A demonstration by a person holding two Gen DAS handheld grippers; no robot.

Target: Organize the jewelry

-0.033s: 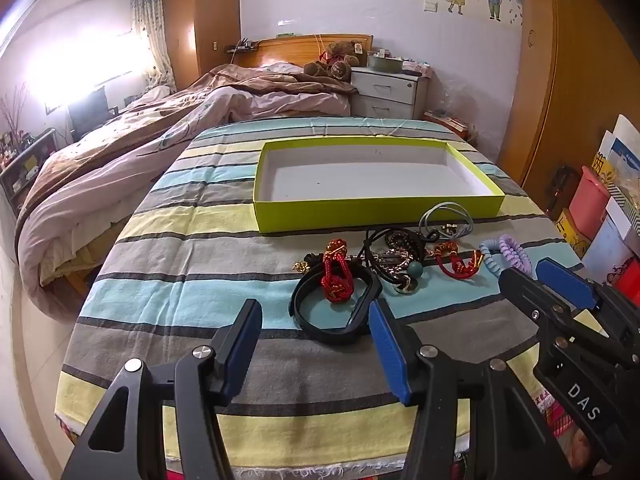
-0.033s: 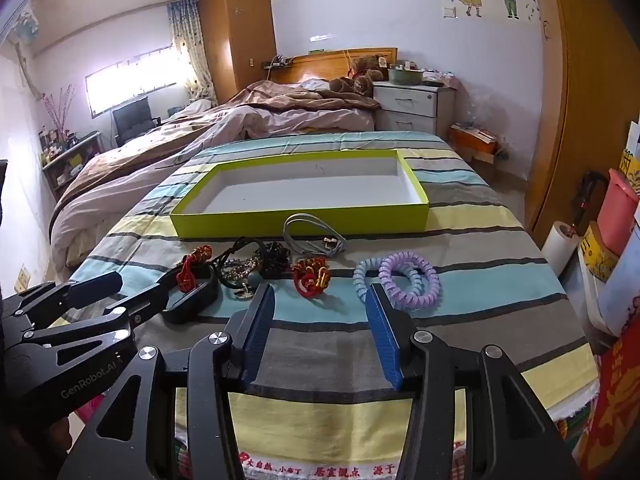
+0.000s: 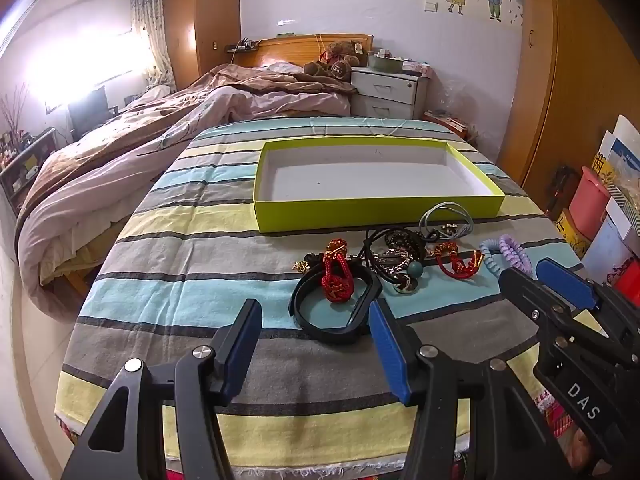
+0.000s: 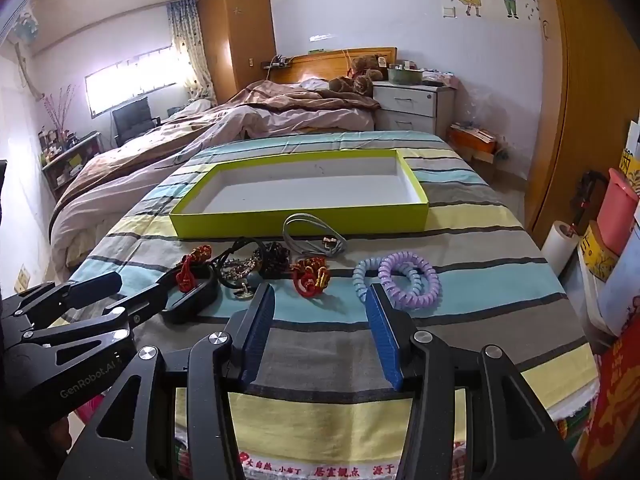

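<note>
A row of jewelry lies on the striped cloth in front of an empty lime-green tray (image 3: 376, 212) (image 4: 304, 226). From left: a black band (image 3: 334, 310) with a red knotted bracelet (image 3: 338, 276) on it, a dark beaded tangle (image 3: 396, 258), a grey cord loop (image 3: 446, 218), a red-gold knot (image 3: 458, 260) (image 4: 310, 276), and blue and purple spiral hair ties (image 3: 510, 258) (image 4: 404, 276). My left gripper (image 3: 314, 340) is open just short of the black band. My right gripper (image 4: 320, 312) is open, just short of the red-gold knot and the spiral ties.
The striped cloth (image 3: 192, 280) covers a table whose front edge is near me. A bed with rumpled quilts (image 3: 140, 148) lies left and behind. A white nightstand (image 3: 388, 94) stands at the back. Boxes and a pink bin (image 3: 592, 200) crowd the right side.
</note>
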